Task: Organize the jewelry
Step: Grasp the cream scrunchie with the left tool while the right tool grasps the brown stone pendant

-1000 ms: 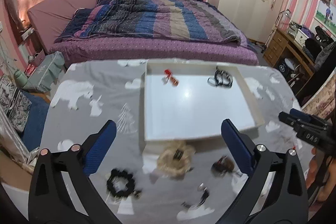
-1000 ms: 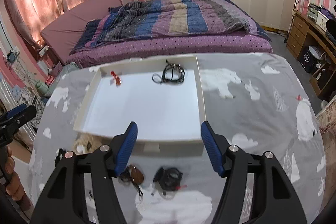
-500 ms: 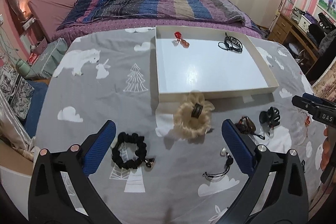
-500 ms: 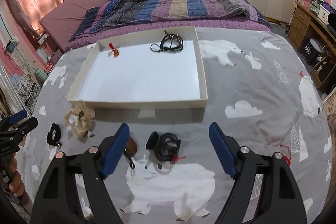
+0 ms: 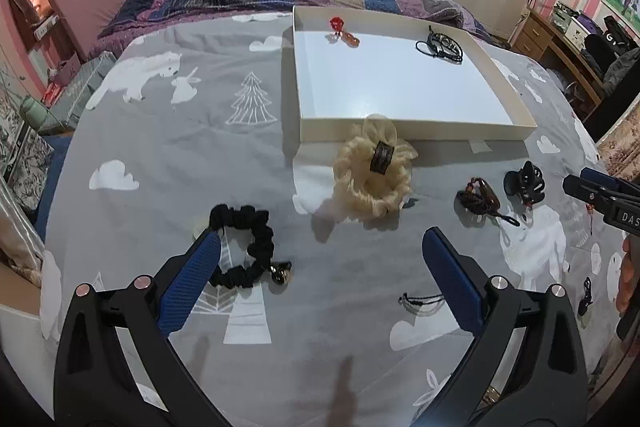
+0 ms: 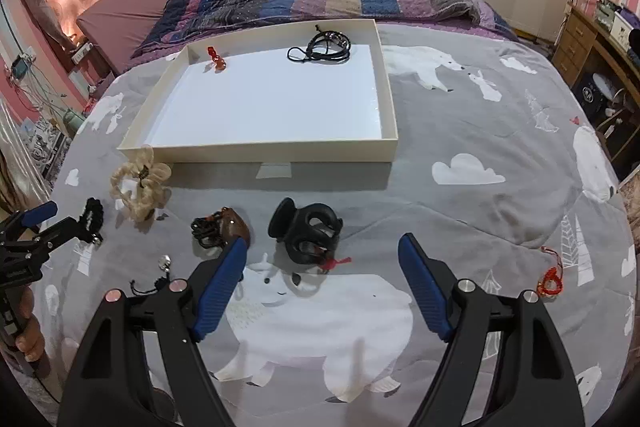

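Both grippers, left gripper and right gripper, hang wide open and empty. Black claw clip lies beside white tray; its trailing red thread could snag.

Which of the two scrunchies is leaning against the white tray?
The cream scrunchie: fluffy, pale, touching the tray wall. The black scrunchie lies apart, by the left gripper.

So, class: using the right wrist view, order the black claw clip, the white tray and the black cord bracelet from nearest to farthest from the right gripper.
1. Black claw clip, just ahead of the right gripper.
2. White tray, mid-table.
3. Black cord bracelet, in the tray's far end.
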